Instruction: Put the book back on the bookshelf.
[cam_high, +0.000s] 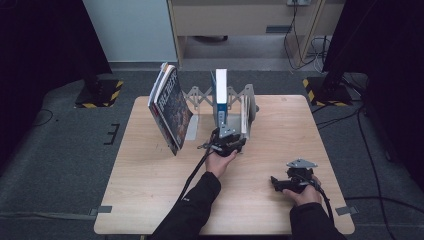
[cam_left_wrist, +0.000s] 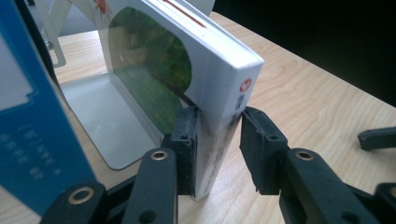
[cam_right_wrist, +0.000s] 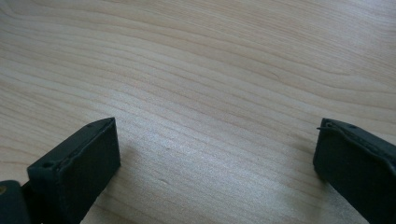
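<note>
While astride the white book, left claw half-spread.

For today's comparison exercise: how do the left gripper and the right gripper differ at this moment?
The left gripper has a white book between its jaws; the right gripper has none. The left one's jaws sit close together, the right one's wide apart. The left one is by the bookstand, the right one near the table's front. Both have black jaws.

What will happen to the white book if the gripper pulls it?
The white book looks stiff and thick, so it probably won't flop. Standing upright on its narrow edge, it might tip sideways. The left gripper straddles its spine, and the glossy cover could slip.
</note>
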